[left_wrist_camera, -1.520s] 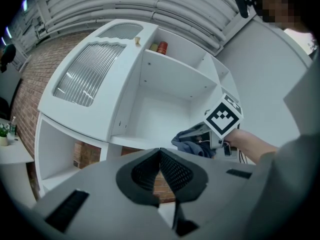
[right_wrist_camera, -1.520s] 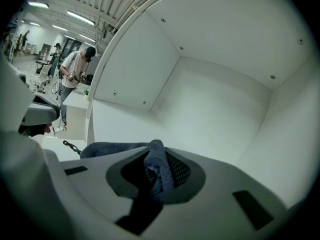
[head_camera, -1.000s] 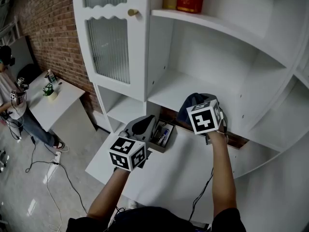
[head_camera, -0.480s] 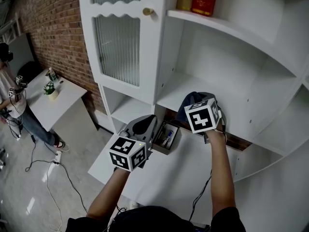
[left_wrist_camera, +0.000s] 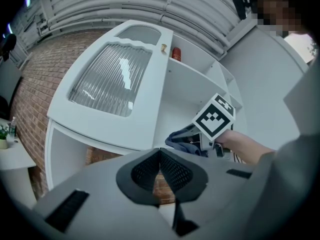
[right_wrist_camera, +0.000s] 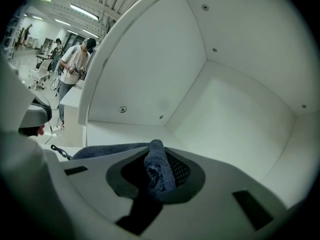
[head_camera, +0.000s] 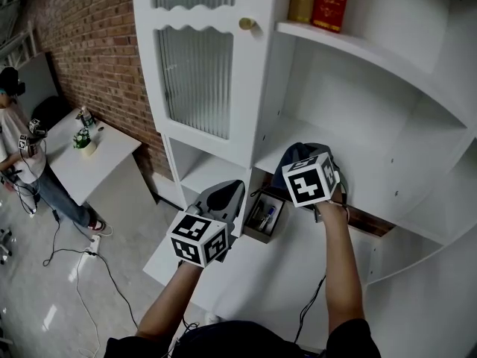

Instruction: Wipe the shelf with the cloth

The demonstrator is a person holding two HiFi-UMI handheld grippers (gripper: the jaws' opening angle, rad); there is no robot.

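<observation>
While the right gripper (right_wrist_camera: 161, 174) is pressing its jaws together on a fold of the dark blue cloth (head_camera: 295, 155), the rest of that cloth is bunching ahead of the jaws. It is hanging over the front edge of the white shelf (head_camera: 380, 177), a little right of centre in the head view. Whether it is pressing on the board cannot be told. In the right gripper view the pinched fold is standing up between the two dark pads, and the gripper is pointing into the bare white corner of the shelf compartment. The person's right hand (head_camera: 330, 209) is holding this gripper just below its marker cube (head_camera: 307, 179).

The left gripper (left_wrist_camera: 160, 160) is hanging lower and further left, near the bottom centre of the head view, over the front of the white counter (head_camera: 298, 267). Its jaws are meeting with nothing between them, well apart from the cloth. Just right of it, a small open box (head_camera: 264, 216) with pen-like items is resting on the counter, below the shelf's left end.

In the upper part of the frame, a cabinet door (head_camera: 195, 73) with ribbed glass and a brass knob (head_camera: 246, 24) is standing shut. Two books (head_camera: 322, 0) are standing upright on the board above the shelf. At the far left, before a brick wall (head_camera: 82, 43), another person (head_camera: 16, 155) is standing.
</observation>
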